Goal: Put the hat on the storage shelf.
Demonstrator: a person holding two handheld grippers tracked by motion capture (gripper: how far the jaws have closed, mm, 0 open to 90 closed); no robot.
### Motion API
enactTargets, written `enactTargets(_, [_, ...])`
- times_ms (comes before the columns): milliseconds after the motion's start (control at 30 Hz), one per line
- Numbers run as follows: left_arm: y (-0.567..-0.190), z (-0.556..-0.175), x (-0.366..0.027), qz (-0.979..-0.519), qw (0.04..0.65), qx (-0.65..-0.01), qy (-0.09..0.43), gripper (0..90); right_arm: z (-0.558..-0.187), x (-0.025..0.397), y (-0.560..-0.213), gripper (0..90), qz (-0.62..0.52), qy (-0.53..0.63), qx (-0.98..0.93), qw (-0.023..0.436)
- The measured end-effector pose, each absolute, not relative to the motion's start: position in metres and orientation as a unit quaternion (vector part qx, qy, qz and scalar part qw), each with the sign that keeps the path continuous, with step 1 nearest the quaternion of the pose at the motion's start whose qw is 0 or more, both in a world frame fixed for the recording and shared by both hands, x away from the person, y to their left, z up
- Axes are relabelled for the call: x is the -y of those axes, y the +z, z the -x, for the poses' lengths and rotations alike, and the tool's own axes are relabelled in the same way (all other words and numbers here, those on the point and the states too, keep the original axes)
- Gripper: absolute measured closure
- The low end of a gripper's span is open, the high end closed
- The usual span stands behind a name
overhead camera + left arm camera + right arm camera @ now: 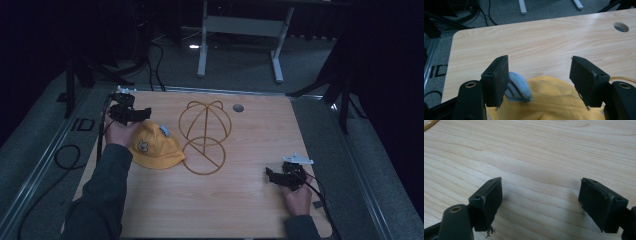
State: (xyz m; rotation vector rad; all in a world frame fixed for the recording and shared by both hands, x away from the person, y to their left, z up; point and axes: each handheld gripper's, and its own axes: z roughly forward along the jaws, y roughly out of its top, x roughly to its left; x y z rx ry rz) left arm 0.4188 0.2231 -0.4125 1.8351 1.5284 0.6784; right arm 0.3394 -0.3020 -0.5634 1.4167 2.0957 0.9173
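Left gripper (131, 114), left of centre in the high view, jaws spread wide, gripping nothing, poised over the yellow hat (154, 148): soft cloth, pale blue tab (519, 87), possibly touching one jaw. Wire stand (204, 135) just beside it, thin looped hoops. Right gripper (280, 176), lower right, jaws wide apart, empty, above bare wood-grain table (240, 195), well apart from the edges.

**Hat left of centre, wire stand beside it**

On your bench (240, 200), the hat (152, 147) lies left of centre in the frame. The wire stand (205, 135) sits just to its right, near the middle. Your left tool (131, 114) hangs at the hat's upper left; your right tool (280, 176) is well apart, lower right.
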Motion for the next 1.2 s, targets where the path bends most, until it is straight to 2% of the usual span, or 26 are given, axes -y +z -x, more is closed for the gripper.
enactTargets(567, [-0.43, -0.402, -0.198, -0.704, 0.303, -0.588, 0.256, 24.2, -0.339, 0.302, -0.563, 19.2, -0.513, 0.332, -0.759, 0.224])
enactTargets(700, [-0.433, -0.4, -0.195, -0.695, 0.31, -0.603, 0.241, 21.2, -0.339, 0.302, -0.563, 19.2, -0.513, 0.332, -0.759, 0.224])
enactTargets(833, [-0.435, -0.402, -0.195, -0.688, 0.305, -0.617, 0.23, 21.9, -0.339, 0.302, -0.563, 19.2, -0.513, 0.332, -0.759, 0.224])
enactTargets(900, [-0.435, -0.402, -0.195, -0.686, 0.304, -0.621, 0.225, 24.1, -0.339, 0.302, -0.563, 19.2, -0.513, 0.332, -0.759, 0.224])
enactTargets(1100, [-0.432, -0.399, -0.197, -0.695, 0.304, -0.621, 0.199, 42.7, -0.339, 0.302, -0.563, 19.2, -0.513, 0.332, -0.759, 0.223])
enactTargets(1167, [-0.431, -0.398, -0.198, -0.697, 0.302, -0.621, 0.195, 45.4, -0.339, 0.302, -0.563, 19.2, -0.513, 0.332, -0.759, 0.223])
enactTargets(1200, [-0.431, -0.398, -0.2, -0.706, 0.298, -0.616, 0.184, 52.3, -0.339, 0.302, -0.563, 19.2, -0.513, 0.332, -0.759, 0.223])
